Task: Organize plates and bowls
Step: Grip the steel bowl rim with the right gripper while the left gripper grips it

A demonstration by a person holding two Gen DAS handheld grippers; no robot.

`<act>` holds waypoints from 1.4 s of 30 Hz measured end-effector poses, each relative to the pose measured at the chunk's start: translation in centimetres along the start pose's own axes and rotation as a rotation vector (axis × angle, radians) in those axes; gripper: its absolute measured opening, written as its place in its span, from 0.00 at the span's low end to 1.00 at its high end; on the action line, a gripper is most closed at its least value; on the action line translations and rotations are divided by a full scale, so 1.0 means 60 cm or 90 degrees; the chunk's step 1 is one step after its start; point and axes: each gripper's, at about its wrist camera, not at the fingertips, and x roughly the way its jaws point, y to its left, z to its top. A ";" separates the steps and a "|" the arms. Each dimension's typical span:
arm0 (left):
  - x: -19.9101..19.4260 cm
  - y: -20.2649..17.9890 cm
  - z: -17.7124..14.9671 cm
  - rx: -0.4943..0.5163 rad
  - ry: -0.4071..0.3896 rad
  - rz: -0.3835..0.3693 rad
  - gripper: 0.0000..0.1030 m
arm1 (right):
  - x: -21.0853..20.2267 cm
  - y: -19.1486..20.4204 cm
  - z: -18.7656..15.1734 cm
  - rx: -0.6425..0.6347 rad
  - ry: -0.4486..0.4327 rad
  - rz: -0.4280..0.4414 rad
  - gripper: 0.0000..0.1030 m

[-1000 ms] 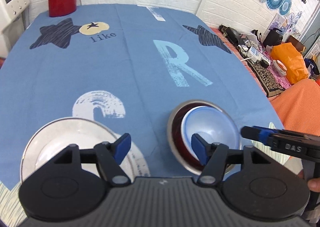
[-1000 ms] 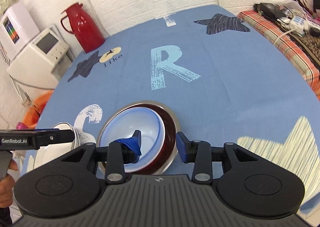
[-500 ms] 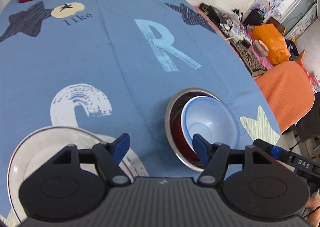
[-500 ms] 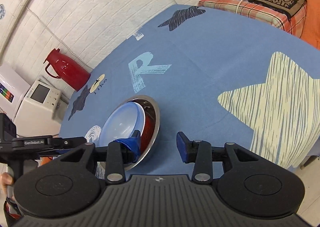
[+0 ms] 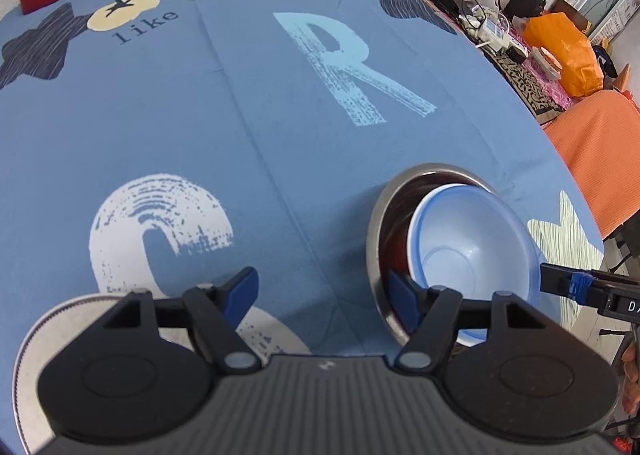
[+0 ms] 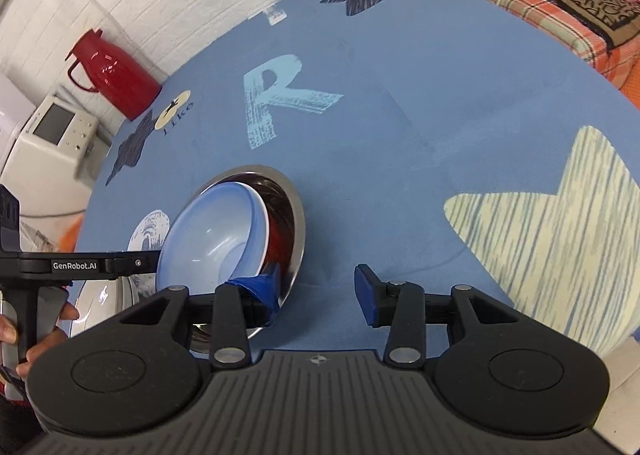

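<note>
Steel bowl [image 5: 378, 223] rests on the counter [image 5: 240, 115] ahead of our right claw [image 6: 318, 287], cradling a tilted pale blue bowl [image 6: 216, 235]. Both claws gape empty; our left claw [image 5: 320, 291] hovers with the white plate [image 5: 28, 339] beneath its left finger.

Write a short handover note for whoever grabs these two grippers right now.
Left gripper: open, empty, above the near table edge between the plate and the bowls.
Right gripper: open, empty, its left finger over the near rim of the metal bowl.
Done: blue bowl sits tilted inside the metal bowl, on the blue tablecloth.
Left: the plate lies apart at the near-left edge; probably settle the blue bowl flat and group the plate with the bowls.
</note>
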 end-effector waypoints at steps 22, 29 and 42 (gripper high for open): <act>0.012 0.001 -0.004 0.005 -0.014 0.001 0.68 | 0.037 0.007 0.008 -0.088 0.001 -0.065 0.57; 0.009 -0.002 -0.009 -0.003 -0.024 0.004 0.64 | 0.041 0.011 0.009 -0.096 0.000 -0.067 0.57; 0.004 -0.010 -0.017 0.004 -0.043 0.020 0.64 | 0.042 0.012 0.008 -0.083 0.003 -0.081 0.60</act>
